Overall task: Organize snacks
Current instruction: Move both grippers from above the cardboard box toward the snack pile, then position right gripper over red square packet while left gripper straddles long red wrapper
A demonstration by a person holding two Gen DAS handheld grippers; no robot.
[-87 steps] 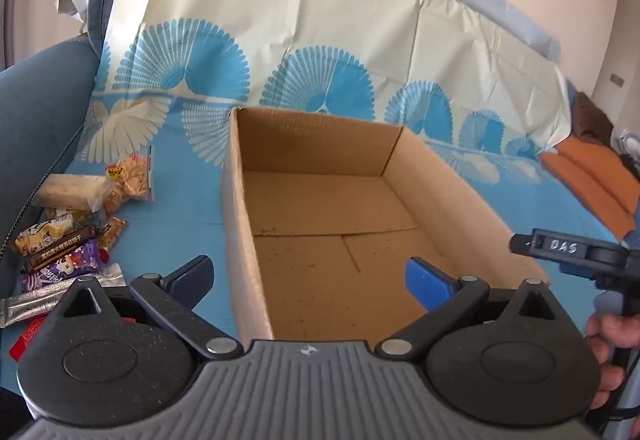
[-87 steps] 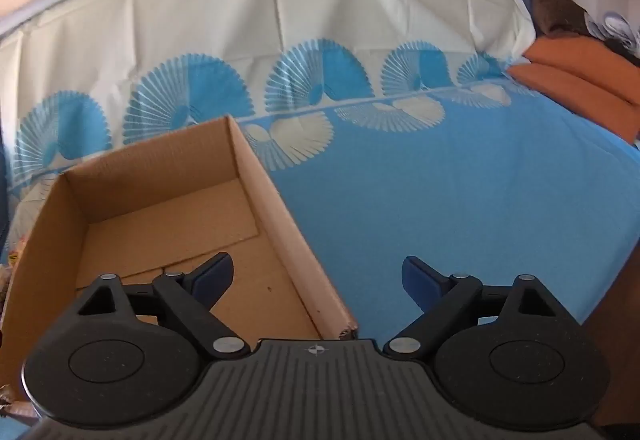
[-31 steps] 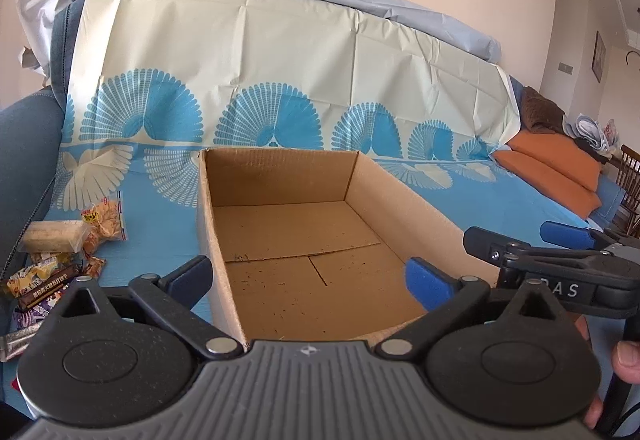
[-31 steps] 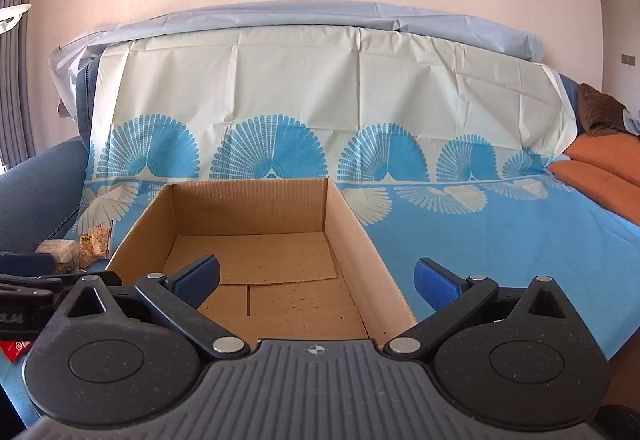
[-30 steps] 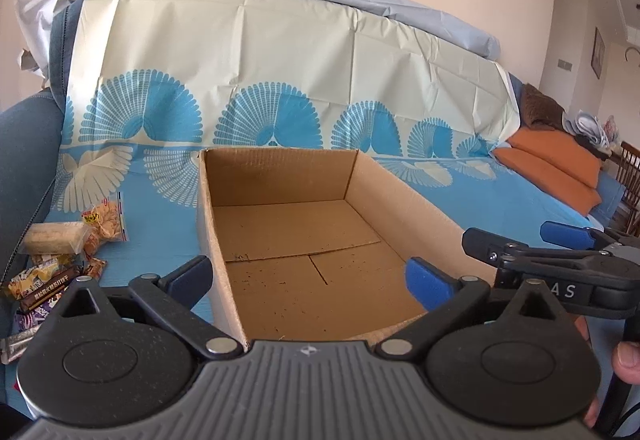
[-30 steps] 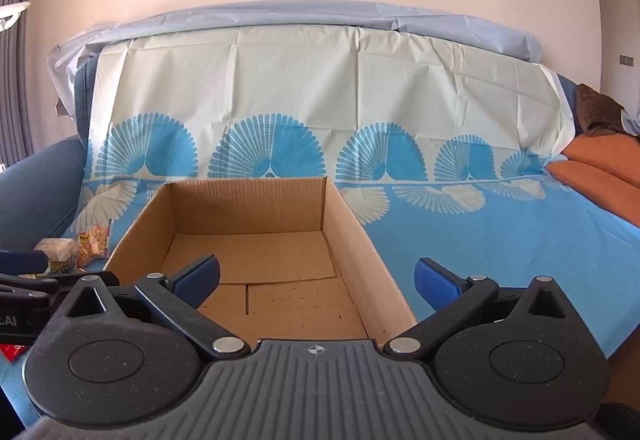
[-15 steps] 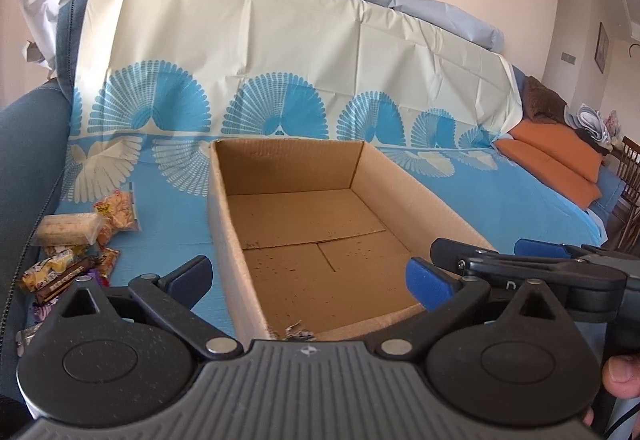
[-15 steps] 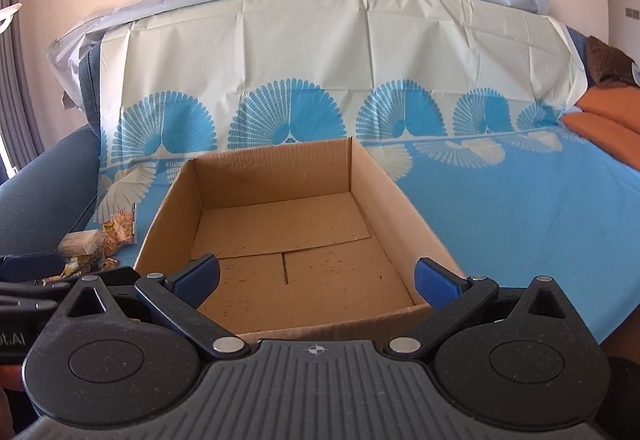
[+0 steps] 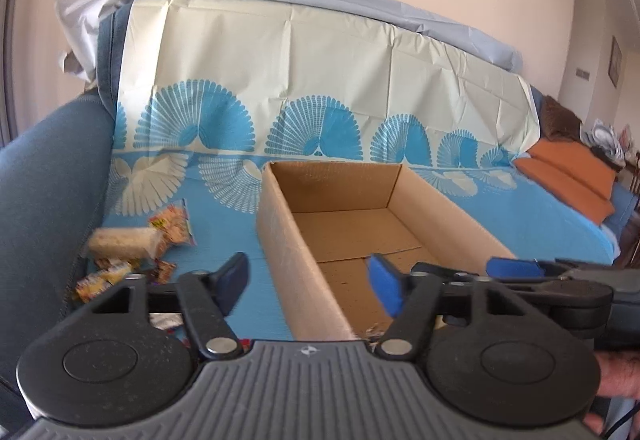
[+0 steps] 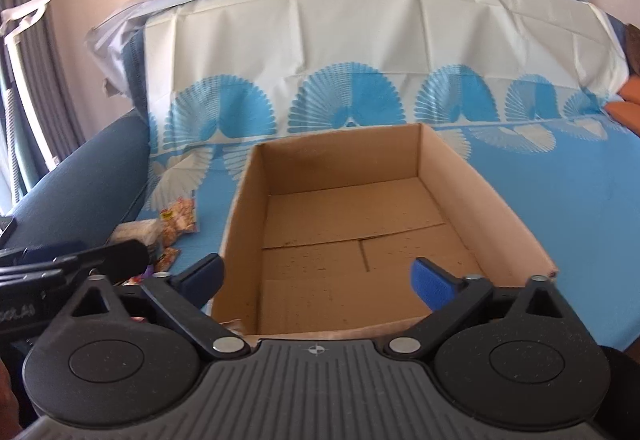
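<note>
Snacks (image 9: 136, 252) lie in a loose heap on the blue patterned cloth (image 9: 224, 236), at about nine o'clock from the cardboard box (image 9: 280, 224) in the left wrist view, tucked against the dark blue armrest (image 9: 44, 176). None is in the box yet, whose floor shows bare, so the sorting has not started.

What has changed: both pairs of jaws have just been closing from their widest. The left gripper (image 9: 310, 282) has narrowed a good deal compared with a second ago, and the right gripper (image 10: 318, 280) a little. Nothing sits between either pair; both remain parted and grip nothing. Both views have also swung so that the heap shows more fully than it did a second ago. I judge this a readying for the first pick, with the left gripper the nearer to the heap.

As for how the snacks lie: the pale wrapped block (image 9: 124, 242) has its long axis running roughly nine to three o'clock across the left wrist view. The orange-and-yellow packet (image 9: 172, 226) just beyond it, touching or nearly so, runs more from six toward twelve, slightly tilted. The smaller wrappers nearer the camera overlap, and their directions cannot be told. The box's long axis runs away from both cameras, six to twelve o'clock, open side up.

In the right wrist view the same heap (image 10: 168, 228) sits at nine o'clock of the box (image 10: 500, 208).
</note>
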